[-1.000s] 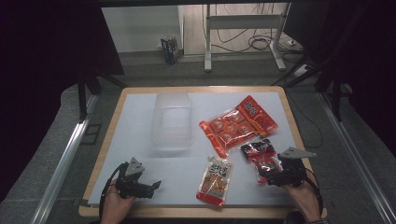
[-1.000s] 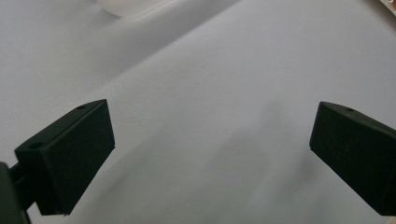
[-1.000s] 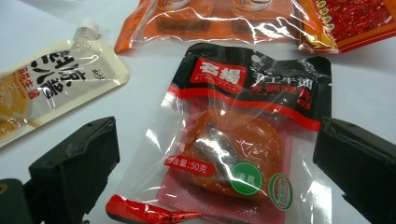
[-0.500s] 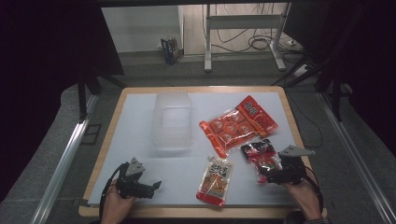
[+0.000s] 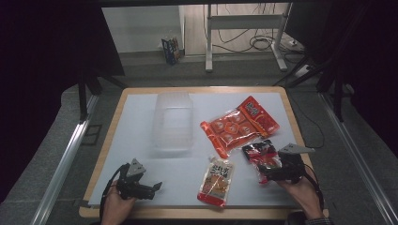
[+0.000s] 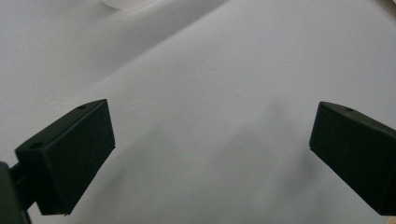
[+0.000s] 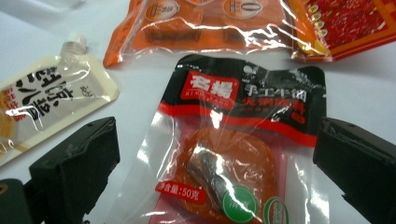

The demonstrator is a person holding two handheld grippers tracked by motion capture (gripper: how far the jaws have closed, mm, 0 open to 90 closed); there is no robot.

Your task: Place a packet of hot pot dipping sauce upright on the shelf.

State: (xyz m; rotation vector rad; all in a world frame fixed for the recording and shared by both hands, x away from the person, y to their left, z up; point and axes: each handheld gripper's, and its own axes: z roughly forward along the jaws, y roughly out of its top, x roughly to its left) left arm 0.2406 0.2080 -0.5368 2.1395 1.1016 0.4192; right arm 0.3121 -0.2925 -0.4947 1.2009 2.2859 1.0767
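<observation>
The right hand-held gripper (image 7: 215,172) is released, its jaws spread wide either side of the black-and-red snack packet (image 7: 233,154), which lies flat on the white worktop (image 5: 141,126) near its front right corner; beside it sit a spouted sauce pouch (image 5: 216,180) and an orange multi-pack bag (image 5: 239,124); the left hand-held gripper (image 6: 210,154) is likewise released over bare worktop, well apart.

The near-right packet (image 7: 233,149) is black and red with a clear window over orange-red contents. The pouch (image 5: 217,180) to its left is cream with black lettering; the far bag (image 5: 239,124) is orange and red.
</observation>
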